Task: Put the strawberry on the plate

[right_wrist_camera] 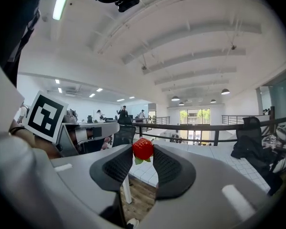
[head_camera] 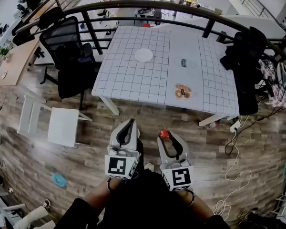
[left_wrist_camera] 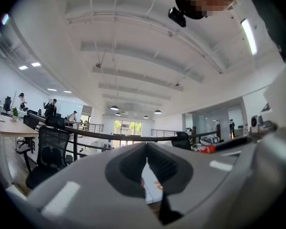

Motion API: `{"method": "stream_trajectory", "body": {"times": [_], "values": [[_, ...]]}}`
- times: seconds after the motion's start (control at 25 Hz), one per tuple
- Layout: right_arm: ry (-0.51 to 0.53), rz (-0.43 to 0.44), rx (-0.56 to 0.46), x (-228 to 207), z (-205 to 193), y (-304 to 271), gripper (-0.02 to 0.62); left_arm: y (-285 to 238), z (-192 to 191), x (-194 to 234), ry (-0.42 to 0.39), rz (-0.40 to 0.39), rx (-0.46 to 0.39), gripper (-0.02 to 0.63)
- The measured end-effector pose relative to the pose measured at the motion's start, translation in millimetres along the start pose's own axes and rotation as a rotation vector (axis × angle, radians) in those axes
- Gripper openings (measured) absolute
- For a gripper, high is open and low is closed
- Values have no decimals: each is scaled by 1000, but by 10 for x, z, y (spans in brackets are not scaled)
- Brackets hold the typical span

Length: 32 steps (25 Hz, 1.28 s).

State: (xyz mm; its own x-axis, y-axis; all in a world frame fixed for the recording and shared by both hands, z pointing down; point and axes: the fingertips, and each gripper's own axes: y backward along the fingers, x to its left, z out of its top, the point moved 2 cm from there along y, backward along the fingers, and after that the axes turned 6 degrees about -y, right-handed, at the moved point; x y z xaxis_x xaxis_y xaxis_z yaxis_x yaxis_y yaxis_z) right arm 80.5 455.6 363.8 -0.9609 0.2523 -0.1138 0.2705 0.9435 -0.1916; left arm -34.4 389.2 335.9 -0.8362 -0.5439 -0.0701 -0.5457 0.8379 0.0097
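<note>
We have the strawberry [right_wrist_camera: 143,148] pinched at the very tips of the right gripper [head_camera: 165,136], whose pads are clenched on the fruit's sides with the leafy end hanging just below. That puts the berry in the lower middle of the head view, over the wooden floor [head_camera: 86,142] and well short of the table [head_camera: 128,80]. The left gripper [head_camera: 130,124] sits just beside it, jaws pressed together on nothing. The step in hand, as we judge it, is the carry. The white plate [head_camera: 143,55] lies in the upper middle of the frame, on the left half of the gridded tabletop, well apart from us. To do it well we should walk in to the near table edge first instead of stretching. Only the tips hold the fruit, so we hold the squeeze even, since more could bruise it or pop it out. We should pass left of the orange-brown round thing [head_camera: 183,91] at the table's lower right, which we cannot identify. Then we come down over the plate's centre and lower until the berry nearly touches before parting the jaws, so it cannot roll off. The left gripper can wait clear of the path.
</note>
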Motion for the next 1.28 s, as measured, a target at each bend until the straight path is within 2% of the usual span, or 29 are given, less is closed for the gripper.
{"method": "stream_trajectory", "body": {"times": [0.24, 0.4, 0.6, 0.92, 1.16, 1.28], "values": [[-16, -14, 22, -135, 63, -422, 133, -388, -104, 185, 38, -20, 33, 11], [-16, -7, 43, -176, 76, -756, 133, -643, -196, 429, 38, -4, 24, 11], [-7, -15, 51, -299, 161, -1169, 133, -938, -296, 662, 64, -9, 60, 11], [-2, -42, 83, -545, 335, -1972, 133, -1505, -396, 1041, 71, -32, 76, 11], [8, -60, 104, -592, 449, -2507, 133, -1876, -421, 1346, 105, -62, 91, 11], [16, -70, 108, -601, 495, -2759, 133, -2068, -447, 1485, 95, -87, 89, 11]]}}
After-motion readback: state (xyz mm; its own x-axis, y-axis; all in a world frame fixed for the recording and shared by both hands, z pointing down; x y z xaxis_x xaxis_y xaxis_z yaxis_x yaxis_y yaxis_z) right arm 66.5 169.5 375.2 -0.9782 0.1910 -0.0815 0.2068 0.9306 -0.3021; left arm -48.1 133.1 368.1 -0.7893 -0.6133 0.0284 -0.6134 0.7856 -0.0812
